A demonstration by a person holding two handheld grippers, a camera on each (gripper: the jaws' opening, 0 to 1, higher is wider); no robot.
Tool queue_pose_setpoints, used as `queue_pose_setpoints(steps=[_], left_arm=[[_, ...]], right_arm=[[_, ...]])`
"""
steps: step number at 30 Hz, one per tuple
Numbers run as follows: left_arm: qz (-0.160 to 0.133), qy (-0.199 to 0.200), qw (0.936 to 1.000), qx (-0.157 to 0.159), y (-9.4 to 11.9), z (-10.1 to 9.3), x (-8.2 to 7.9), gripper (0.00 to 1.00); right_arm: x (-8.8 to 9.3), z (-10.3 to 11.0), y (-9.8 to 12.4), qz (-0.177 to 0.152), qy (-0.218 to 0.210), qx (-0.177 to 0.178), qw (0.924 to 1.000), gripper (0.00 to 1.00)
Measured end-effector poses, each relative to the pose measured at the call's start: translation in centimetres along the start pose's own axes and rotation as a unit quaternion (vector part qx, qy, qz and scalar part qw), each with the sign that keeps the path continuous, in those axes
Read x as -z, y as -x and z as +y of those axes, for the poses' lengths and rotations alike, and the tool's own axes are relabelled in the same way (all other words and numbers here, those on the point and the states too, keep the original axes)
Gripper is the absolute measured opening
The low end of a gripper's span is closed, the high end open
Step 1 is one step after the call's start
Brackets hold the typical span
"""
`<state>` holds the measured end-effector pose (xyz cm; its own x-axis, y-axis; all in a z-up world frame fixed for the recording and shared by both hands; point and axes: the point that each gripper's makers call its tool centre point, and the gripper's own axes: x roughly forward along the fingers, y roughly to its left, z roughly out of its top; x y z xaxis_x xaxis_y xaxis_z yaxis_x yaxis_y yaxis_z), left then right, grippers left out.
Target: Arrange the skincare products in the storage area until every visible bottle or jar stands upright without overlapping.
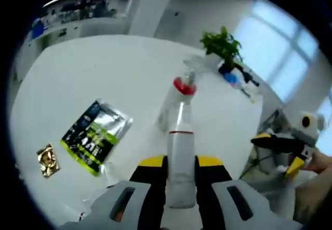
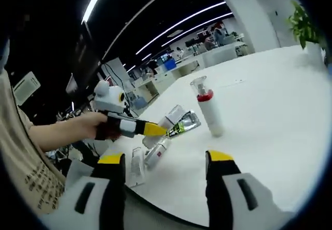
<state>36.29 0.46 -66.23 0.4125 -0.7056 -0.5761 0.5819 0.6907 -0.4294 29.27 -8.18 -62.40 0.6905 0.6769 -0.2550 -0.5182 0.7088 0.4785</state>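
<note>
My left gripper [image 1: 180,161] is shut on a white bottle [image 1: 180,157] with a thin red line and a pale cap, which points away along the jaws. Just beyond it a white pump bottle [image 1: 179,98] with a red collar and clear cap stands on the white table [image 1: 104,74]. In the right gripper view that pump bottle [image 2: 208,111] stands upright mid-table. A hand brings the left gripper [image 2: 155,130] in from the left, beside a green tube [image 2: 184,126]. Two small white bottles [image 2: 153,155] lie flat near the table edge. My right gripper [image 2: 166,157] is open and holds nothing.
A green, black and silver sachet [image 1: 96,137] and a small gold packet [image 1: 47,160] lie left of the held bottle. A potted plant [image 1: 223,46] with small blue-capped items [image 1: 233,77] stands at the far edge. The right gripper [image 1: 280,149] hovers off the table's right side.
</note>
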Motion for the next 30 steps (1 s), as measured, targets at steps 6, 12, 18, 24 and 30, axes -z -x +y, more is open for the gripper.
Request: queue_pose_setpoints(steps=[6, 12, 18, 24, 30], left_arm=[[-0.055, 0.027, 0.9963, 0.060, 2.5, -4.0, -1.3, 0.17], [-0.082, 0.034, 0.9901, 0.109, 4.8, -6.8, -1.4, 0.17], [-0.097, 0.053, 0.9849, 0.134, 6.9, -7.9, -0.6, 0.17], [-0.126, 0.077, 0.9718, 0.184, 8.8, -9.4, -0.3, 0.17], [-0.137, 0.090, 0.9622, 0.217, 9.7, -10.7, -0.1, 0.17]], right_arm=[[-1.0, 2.0, -0.5, -0.012, -0.014, -0.037, 0.9991, 0.60], [-2.1, 5.1, -1.2, -0.041, -0.041, -0.096, 0.9937, 0.59], [-2.5, 6.9, -1.3, -0.057, -0.061, -0.130, 0.9880, 0.56], [-3.5, 7.9, -1.4, -0.090, -0.083, -0.147, 0.9816, 0.47], [-3.7, 9.9, -1.5, -0.083, -0.084, -0.178, 0.9769, 0.46]])
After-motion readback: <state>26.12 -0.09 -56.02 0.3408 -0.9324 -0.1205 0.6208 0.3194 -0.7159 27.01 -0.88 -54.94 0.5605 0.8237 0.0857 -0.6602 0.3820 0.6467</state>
